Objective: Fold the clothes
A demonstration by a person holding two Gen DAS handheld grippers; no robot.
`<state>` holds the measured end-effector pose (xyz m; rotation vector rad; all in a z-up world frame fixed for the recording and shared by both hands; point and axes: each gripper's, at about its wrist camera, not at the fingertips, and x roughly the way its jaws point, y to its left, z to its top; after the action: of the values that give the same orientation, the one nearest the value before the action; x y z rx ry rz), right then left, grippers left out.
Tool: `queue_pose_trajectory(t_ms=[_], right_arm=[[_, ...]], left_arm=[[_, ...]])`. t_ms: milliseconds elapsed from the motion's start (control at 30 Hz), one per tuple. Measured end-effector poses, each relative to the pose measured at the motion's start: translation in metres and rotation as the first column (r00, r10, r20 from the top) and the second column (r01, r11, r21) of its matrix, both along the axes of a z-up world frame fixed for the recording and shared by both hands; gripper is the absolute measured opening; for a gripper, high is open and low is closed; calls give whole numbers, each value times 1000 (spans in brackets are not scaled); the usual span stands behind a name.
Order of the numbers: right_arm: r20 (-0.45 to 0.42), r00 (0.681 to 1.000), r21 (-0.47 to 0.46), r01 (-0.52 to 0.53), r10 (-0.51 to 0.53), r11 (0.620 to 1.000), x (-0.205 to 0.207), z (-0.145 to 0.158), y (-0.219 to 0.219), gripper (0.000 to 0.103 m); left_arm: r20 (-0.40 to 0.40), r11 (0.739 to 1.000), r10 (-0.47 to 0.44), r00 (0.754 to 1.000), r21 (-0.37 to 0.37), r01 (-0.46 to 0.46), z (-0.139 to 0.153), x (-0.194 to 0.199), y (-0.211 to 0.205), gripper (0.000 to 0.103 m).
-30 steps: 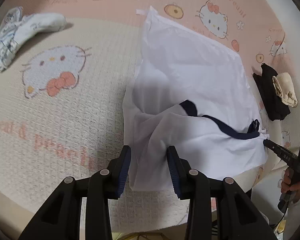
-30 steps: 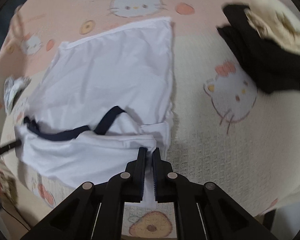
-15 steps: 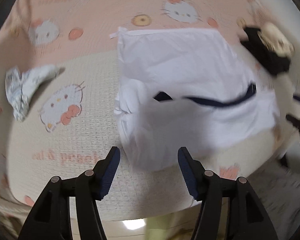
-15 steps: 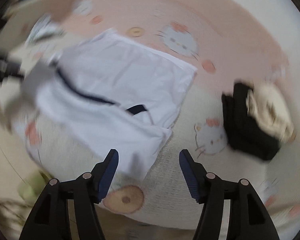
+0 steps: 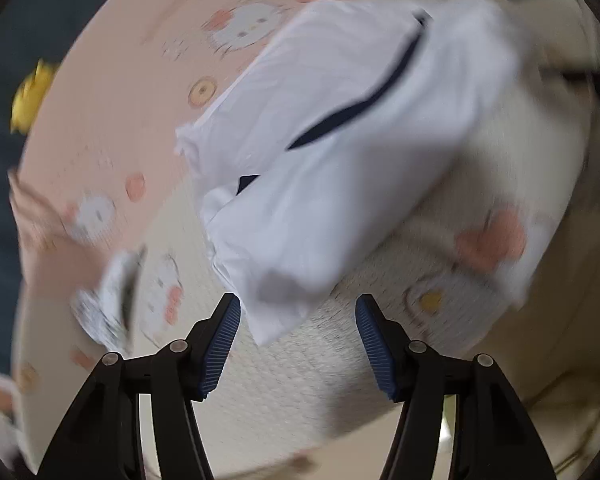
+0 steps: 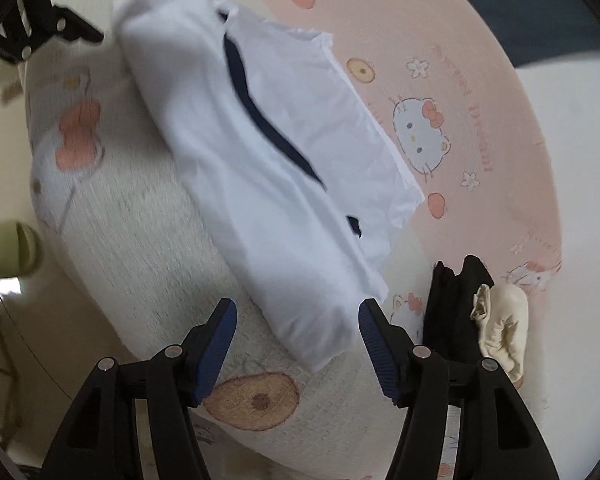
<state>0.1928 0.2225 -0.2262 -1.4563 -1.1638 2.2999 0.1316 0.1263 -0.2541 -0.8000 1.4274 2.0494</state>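
Blue ribbed pads fill the bottom of both views: the left gripper has its jaws spread wide with nothing between them, and the right gripper is just the same, wide apart and empty. Both hang above the near edge of the blanket, a cream and pink spread printed with cartoon cat faces, bows and a brown round cookie print right under the right jaws.

Just past the pads lies the white garment, folded into a long band, with a dark navy trim running along it. From the left view the garment lies slantwise, its near corner pointing down between the jaws but not touched by them; the navy trim shows there too.

Right of the garment, near the right jaws, a black piece of clothing lies bunched up, with a cream-coloured cloth item against it. On the left view's side a small patterned white cloth lies on the blanket, heavily smeared by motion; I cannot tell what it is.

Far off, a pale green object pokes in at the left edge of the right view, cut off. A yellow thing sits beyond the blanket's edge, too blurred to name. At the top left of the right view the left gripper's black frame shows, partly cropped.
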Motion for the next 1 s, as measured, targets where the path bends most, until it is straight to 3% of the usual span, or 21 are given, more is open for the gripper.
queue_pose_trajectory(t_ms=[200,400,600,767,900,1000], right_arm=[[41,999,194,-25,17,981,12,-24,4,63],[37,997,274,-71,63,959,5,-31,-3,65],[29,987,372,-155,155,915,-15,-40,-14,74],[36,983,434,-177,180,883,-2,-46,-4,75],[17,988,435,-146,153,888,3,-46,8,75],[22,991,431,-125,128,894,-7,-45,5,75]], left_arm=[[-165,994,-94,982,-74,82,-15,5,-3,57],[-280,969,-223,934,-171,180,-29,18,13,57],[-291,956,-265,919,-204,210,-31,11,11,58],[-298,945,-297,907,-231,234,-33,4,9,59],[-303,934,-324,896,-252,252,-34,-1,8,58],[-355,926,-347,868,-278,256,-38,7,18,58]])
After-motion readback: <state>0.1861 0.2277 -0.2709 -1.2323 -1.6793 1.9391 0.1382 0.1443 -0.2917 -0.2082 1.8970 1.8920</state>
